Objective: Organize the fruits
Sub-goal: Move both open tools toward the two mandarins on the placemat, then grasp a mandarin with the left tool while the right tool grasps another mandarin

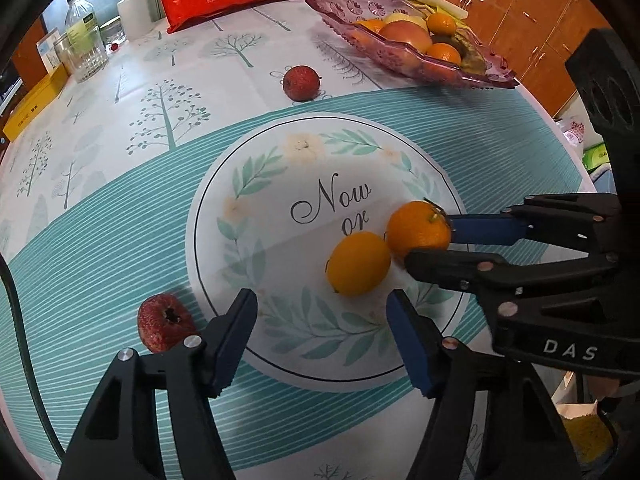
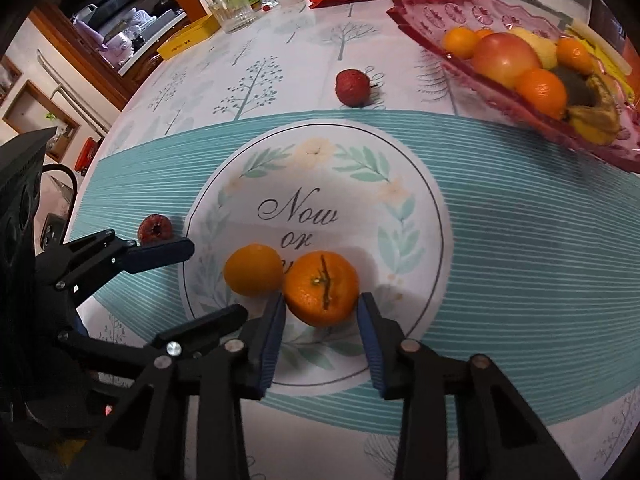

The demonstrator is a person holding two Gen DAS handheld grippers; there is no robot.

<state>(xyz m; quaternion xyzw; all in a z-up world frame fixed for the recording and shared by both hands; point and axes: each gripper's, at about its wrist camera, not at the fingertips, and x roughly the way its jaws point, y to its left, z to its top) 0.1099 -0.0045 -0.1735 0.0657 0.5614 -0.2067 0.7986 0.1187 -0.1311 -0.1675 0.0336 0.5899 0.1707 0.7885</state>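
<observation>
Right wrist view shows the right gripper (image 2: 321, 312) tilted steeply down at the table, its blue pads on either side of a darker orange mandarin with a dry stem (image 2: 321, 293). Both pads look to be touching the fruit's flanks, low on its near side, so I take it as a grip just made, though a shallow one. A smooth, paler yellow-orange citrus (image 2: 253, 275) sits touching that mandarin on its left. Both rest on the white printed circle of the teal striped tablecloth (image 2: 520, 280).

The left gripper (image 1: 322, 314) is half open with nothing between its pads; the pale citrus (image 1: 358, 263) lies just beyond its tips.

What could go wrong, as I see it: the right pads hold the mandarin below its widest part, so it may squirt forward on the lift. Because the two fruits touch, lifting one could set the other rolling away from the left jaws. The two grippers are also crowded together, and their fingers could knock.

A pink scalloped glass dish (image 2: 432, 8) stands at the far right. It already holds several small oranges, a large reddish-yellow round fruit, a pale yellow piece and something dark and browned. Two small red rough-skinned fruits, one far (image 2: 352, 87) and one at the left (image 2: 155, 229), lie loose on the cloth.
</observation>
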